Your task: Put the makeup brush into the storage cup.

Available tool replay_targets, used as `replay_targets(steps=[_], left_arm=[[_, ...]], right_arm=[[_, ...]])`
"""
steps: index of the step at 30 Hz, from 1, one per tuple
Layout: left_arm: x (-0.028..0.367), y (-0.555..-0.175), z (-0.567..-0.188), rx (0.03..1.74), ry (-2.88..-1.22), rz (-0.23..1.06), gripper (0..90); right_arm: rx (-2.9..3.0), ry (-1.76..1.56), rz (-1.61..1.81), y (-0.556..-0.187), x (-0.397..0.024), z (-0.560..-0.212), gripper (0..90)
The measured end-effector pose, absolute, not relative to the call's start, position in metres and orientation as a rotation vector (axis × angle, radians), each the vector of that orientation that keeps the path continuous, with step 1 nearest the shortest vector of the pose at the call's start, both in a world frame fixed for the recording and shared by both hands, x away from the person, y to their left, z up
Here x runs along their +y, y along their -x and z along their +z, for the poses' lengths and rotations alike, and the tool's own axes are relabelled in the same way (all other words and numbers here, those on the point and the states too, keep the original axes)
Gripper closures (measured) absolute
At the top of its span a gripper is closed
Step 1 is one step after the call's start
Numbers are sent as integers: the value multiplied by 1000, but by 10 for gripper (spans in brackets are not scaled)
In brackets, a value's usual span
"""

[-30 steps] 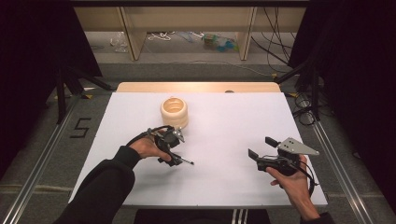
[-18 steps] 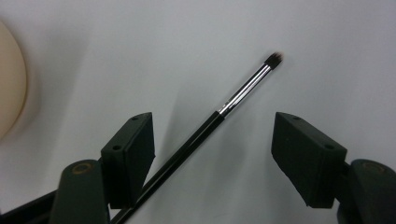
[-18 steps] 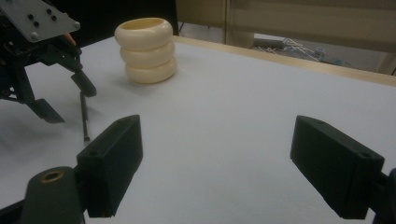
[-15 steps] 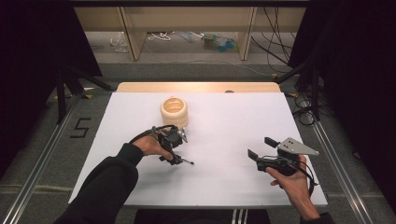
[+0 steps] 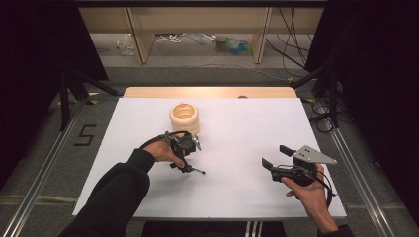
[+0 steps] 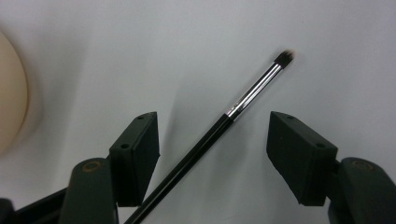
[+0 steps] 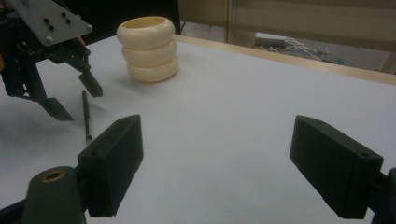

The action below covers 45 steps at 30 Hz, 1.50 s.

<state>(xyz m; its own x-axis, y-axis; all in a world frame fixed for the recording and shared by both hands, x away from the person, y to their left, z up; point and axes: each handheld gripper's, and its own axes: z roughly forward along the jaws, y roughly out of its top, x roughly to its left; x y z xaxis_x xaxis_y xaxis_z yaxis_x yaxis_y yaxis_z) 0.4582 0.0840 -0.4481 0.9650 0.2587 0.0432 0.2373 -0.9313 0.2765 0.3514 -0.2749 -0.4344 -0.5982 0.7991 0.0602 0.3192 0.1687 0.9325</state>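
Both jaws gape: left gripper (image 6: 212, 154) straddles a brush (image 6: 233, 112), seemingly untouched, beside the cream holder (image 5: 184, 117); right gripper (image 7: 233, 172) empty.

This looks like a lab or recording bay set up for data capture. A white worktop (image 5: 237, 123) stands between black curtains (image 5: 34, 44), with metal floor rails (image 5: 356, 168) along both sides and a taped "5" (image 5: 85, 135) on the grey floor. Loose cables (image 5: 286, 29) and clutter lie around a plain wooden shelf unit (image 5: 197, 19) behind.
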Motion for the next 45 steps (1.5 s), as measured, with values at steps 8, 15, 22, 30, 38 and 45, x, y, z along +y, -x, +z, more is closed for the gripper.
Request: replay_targets(steps=[8,15,22,30,38,45], left_arm=[[83,-459,-451,348,-2872,96,402],[84,-461,-452,337,-2892,97,429],[82,-463,-455,327,-2909,87,457],[81,-464,-457,321,-2919,71,520],[82,-467,-459,336,-2934,33,576],[80,-468,-458,343,-2965,40,646]], right_arm=[[2005,-1054,1424,-351,-275,-434,183],[2007,-1044,1431,-351,-274,-434,183],[2006,-1042,1457,-352,-273,-435,183],[2009,-1043,1463,-352,-273,-435,183],[2016,-1035,1454,-352,-273,-435,185],[2020,-1041,1436,-351,-273,-434,187]])
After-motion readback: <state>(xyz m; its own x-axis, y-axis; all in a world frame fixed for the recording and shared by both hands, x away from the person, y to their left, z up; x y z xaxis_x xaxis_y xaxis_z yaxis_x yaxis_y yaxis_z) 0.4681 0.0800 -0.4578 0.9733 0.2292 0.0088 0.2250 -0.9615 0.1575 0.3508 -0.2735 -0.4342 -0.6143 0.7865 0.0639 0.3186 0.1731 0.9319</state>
